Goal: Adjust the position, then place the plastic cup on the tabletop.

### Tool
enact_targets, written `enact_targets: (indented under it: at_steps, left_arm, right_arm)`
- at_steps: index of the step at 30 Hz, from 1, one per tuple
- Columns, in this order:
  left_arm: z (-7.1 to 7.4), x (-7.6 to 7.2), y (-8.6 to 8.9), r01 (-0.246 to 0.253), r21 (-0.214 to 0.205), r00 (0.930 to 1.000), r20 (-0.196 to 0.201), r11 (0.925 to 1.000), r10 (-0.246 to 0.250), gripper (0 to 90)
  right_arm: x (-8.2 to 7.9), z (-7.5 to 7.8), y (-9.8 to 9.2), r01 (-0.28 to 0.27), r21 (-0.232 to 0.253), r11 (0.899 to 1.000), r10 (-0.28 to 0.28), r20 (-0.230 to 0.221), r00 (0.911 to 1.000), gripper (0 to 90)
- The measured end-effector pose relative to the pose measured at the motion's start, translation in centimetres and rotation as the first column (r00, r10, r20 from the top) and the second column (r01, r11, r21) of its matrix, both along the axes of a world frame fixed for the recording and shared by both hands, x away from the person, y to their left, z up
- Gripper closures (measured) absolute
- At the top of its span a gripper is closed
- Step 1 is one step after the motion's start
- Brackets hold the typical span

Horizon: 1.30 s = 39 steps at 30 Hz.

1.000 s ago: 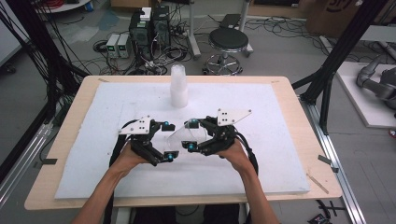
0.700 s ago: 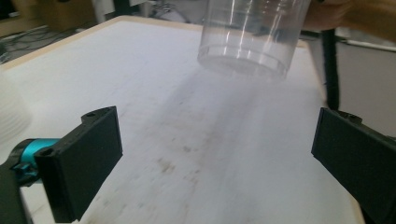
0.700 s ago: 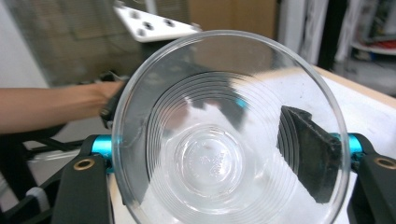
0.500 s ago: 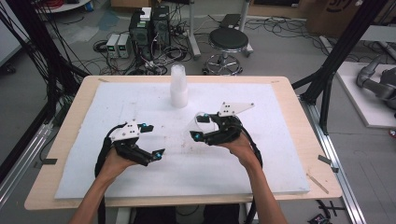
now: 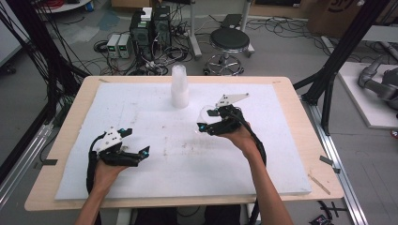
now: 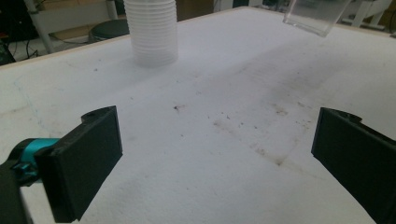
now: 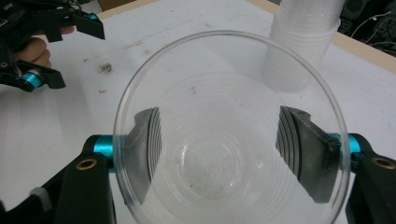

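High view: The bench [image 5: 291, 140] carries a white foam sheet. A stack of clear cups [image 5: 179, 87] stands upright near its far edge. The right claw [image 5: 202, 125] holds a single clear cup [image 5: 204, 114] off the surface, to the right of the stack and apart from it. The left claw [image 5: 143, 153] sits low at the near left, well apart from both, which leaves the right hand room to work.

Left gripper view: The left claw's jaws stand wide apart with nothing between them, above stained foam. The stack [image 6: 152, 30] is ahead at upper left; the held cup [image 6: 317, 15] hangs at upper right, clear of the foam.

Right gripper view: The right claw [image 7: 224, 140] is clamped on the cup [image 7: 224, 158], one pad on each side of the wall, mouth toward the camera. The grip on opposite sides of the wall probably keeps the thin plastic steady. Its jaws have just been closing on this cup.
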<state>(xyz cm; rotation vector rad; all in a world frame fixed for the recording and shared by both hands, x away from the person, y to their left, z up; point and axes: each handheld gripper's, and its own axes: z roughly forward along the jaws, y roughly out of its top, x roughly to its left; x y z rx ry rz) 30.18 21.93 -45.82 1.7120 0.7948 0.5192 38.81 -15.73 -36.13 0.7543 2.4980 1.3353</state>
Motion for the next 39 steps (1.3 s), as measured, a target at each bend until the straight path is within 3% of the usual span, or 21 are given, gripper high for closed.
enact_targets:
  at_steps: [7, 29, 32, 39]
  left_arm:
    - [-1.1, -0.2, 0.4, -0.024, -0.019, 0.9996, -0.017, 0.9995, 0.024, 1.7]
    - [-1.2, -0.3, 0.9, -0.032, -0.076, 0.9994, -0.015, 0.9966, 0.031, 1.7]
    - [-1.3, -0.2, 1.1, -0.037, -0.097, 0.9992, -0.022, 0.9946, 0.035, 1.7]
    - [-1.3, -0.3, 1.0, -0.018, -0.080, 0.9998, -0.009, 0.9966, 0.018, 1.8]
  right_arm:
    - [0.5, -0.6, 0.4, 0.010, -0.050, 0.999, -0.011, -0.020, 0.9997, 31.6]
    - [0.9, -0.8, 0.7, 0.016, -0.067, 0.998, -0.018, -0.023, 0.9996, 32.0]
    - [1.2, -1.2, 1.0, 0.041, -0.109, 0.993, -0.043, -0.020, 0.9988, 32.0]
    - [1.8, -2.3, 2.2, 0.047, -0.181, 0.982, -0.052, -0.025, 0.9983, 31.9]
